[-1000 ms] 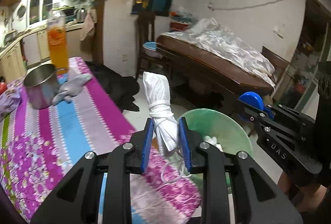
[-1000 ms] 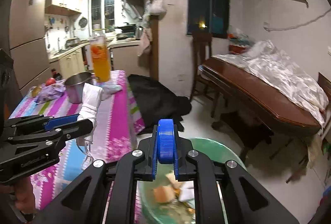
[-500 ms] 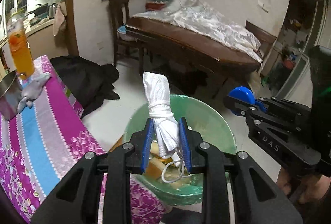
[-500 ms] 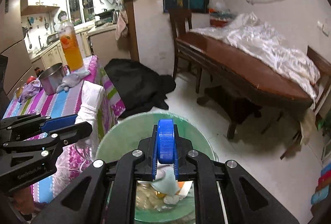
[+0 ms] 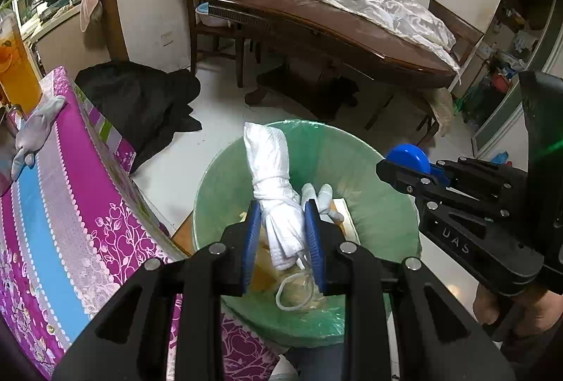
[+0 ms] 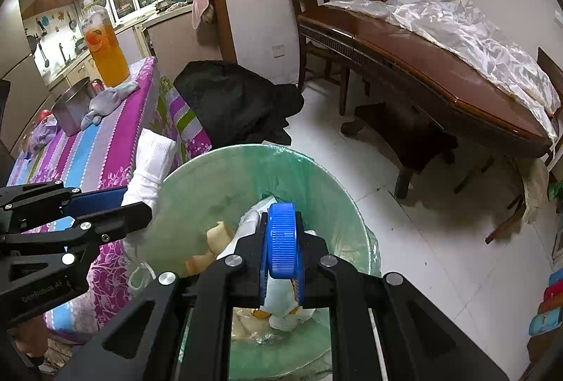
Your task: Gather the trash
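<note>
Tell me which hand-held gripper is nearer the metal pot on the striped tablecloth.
Left. The left hand-held gripper hangs beside the tablecloth edge, pot-side of the bin. The right hand-held gripper sits over the green-lined bin, farther from the metal pot.

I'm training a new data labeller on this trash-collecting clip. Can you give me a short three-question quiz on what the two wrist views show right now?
1. True or false: the left gripper is empty.
2. Multiple choice: what is the right gripper shut on? A) a blue bottle cap B) a metal pot C) a grey cloth
3. Fill in: both grippers are held above the green-lined ____.

Key:
1. False; it is shut on a knotted white bundle.
2. A
3. bin
</note>
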Tool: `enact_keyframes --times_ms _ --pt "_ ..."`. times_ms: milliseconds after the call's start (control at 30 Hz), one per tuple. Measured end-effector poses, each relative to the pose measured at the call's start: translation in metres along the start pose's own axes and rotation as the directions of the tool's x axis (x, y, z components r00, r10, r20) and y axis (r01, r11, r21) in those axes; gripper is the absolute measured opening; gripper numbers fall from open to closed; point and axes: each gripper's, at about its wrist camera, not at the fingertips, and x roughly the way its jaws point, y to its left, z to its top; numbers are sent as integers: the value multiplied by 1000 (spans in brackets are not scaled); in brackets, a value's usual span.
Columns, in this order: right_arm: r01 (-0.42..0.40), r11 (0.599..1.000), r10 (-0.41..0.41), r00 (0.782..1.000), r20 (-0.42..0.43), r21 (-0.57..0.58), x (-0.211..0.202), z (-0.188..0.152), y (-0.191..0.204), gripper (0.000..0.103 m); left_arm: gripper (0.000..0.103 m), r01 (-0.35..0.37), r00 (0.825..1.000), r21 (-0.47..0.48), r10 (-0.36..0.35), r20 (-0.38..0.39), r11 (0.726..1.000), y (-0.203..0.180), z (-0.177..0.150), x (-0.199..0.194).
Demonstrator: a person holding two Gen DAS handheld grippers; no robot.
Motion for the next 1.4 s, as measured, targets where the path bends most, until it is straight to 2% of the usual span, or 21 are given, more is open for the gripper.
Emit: enact_keyframes --times_ms 433,467,500,533,567,600,900,967,1033,1067,1100,1167,1200,1333,1400 --pt "-5 1000 5 1000 7 -1 2 -2 3 13 26 -12 1000 1 12 -1 1000 2 2 3" --pt "-3 1000 3 1000 11 0 2 -2 3 16 26 -14 1000 3 14 0 1000 2 1 4" --pt "-3 1000 3 1000 14 3 0 -2 1 22 38 -18 1000 5 18 0 1000 1 2 4" --pt "-3 1000 3 1000 24 11 -1 -2 0 37 49 -17 1000 1 17 5 1000 2 1 4" --pt "-2 1000 1 999 34 18 -3 -3 -2 43 66 -21 1000 -3 21 14 1000 3 2 3" --pt "-2 1000 0 999 44 30 -6 -3 -5 43 69 -28 999 -3 28 28 1000 5 2 2" --pt "-16 998 11 996 87 58 -20 -7 -13 46 69 -25 999 -15 25 24 1000 10 0 0" --pt "-11 999 4 992 126 49 -31 -11 -9 60 69 -36 999 -22 37 39 999 14 -4 -5" --pt "7 999 -14 979 202 32 -52 -19 -1 72 70 -51 996 -22 53 67 998 15 -9 -14" --pt "15 999 -22 972 232 30 -60 -23 2 80 78 -64 993 -20 66 93 998 17 -12 -21" --pt "25 999 -33 959 281 30 -73 -31 7 83 85 -83 989 -19 84 124 996 18 -17 -29" --pt "40 998 -51 933 356 38 -93 -46 15 99 92 -116 974 -28 119 191 993 23 -28 -45" --pt "51 998 -64 916 397 44 -105 -57 21 99 97 -118 965 -37 123 230 992 26 -36 -55" --pt "80 995 -103 864 493 67 -140 -100 38 99 97 -142 926 -70 158 342 987 34 -66 -88" --pt "93 992 -123 847 517 84 -155 -124 45 99 97 -159 903 -92 182 388 983 37 -87 -106"
